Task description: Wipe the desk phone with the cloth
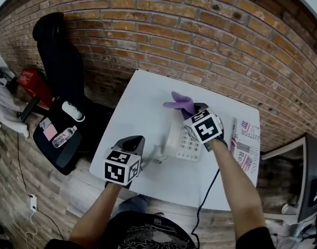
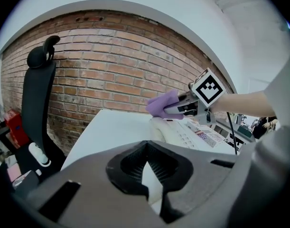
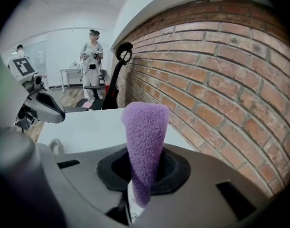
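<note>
A: State of the right gripper (image 1: 191, 109)?
B: Clamped on the purple cloth (image 1: 179, 101), pinched upright between the jaws and held at the back end of the desk phone (image 1: 183, 140); contact cannot be told
A: Phone located where?
B: On the white table (image 1: 137, 105), right of centre, keypad up
A: The left gripper (image 1: 137, 140)?
B: Jaw tips are pressed together, nothing is seen gripped; it is held low just left of the phone, beside the coiled cord (image 1: 154, 153)
A: Anything in the way?
B: The phone's top is partly covered by the right gripper in the head view. A printed paper (image 1: 245, 145) is laid just right of the phone; a black cable (image 1: 206, 191) is hung off the front edge
A: Surroundings?
B: A brick wall (image 1: 200, 35) is seen behind the table; a black office chair (image 1: 57, 82) is parked at its left, with a bottle (image 1: 63, 137) on the seat. A standing person (image 3: 91, 56) is seen in the right gripper view
</note>
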A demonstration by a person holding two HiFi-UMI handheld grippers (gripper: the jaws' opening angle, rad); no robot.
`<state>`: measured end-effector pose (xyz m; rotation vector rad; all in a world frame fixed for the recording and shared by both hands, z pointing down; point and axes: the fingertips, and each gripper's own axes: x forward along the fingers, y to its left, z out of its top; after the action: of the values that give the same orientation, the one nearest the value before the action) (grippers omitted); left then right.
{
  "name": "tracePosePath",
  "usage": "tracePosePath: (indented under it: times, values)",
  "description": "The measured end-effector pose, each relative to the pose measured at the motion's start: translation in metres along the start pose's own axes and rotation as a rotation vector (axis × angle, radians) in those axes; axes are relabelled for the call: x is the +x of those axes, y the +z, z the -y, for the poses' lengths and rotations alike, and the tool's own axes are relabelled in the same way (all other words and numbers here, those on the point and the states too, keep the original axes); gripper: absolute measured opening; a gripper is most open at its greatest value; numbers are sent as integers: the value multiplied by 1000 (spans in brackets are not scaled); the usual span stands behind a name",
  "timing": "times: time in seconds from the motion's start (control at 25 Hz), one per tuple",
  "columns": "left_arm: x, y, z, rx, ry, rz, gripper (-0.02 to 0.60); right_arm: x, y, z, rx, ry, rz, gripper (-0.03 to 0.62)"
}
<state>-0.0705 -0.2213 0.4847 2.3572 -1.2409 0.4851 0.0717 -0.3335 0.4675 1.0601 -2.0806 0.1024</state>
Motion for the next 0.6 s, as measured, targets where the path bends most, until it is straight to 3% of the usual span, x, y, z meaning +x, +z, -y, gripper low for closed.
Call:
tracePosePath:
  times: [0.6]
  values:
    - [-8, -3, -1, -12, 6, 8, 5, 5, -21, -36, 6, 58, -34, 44]
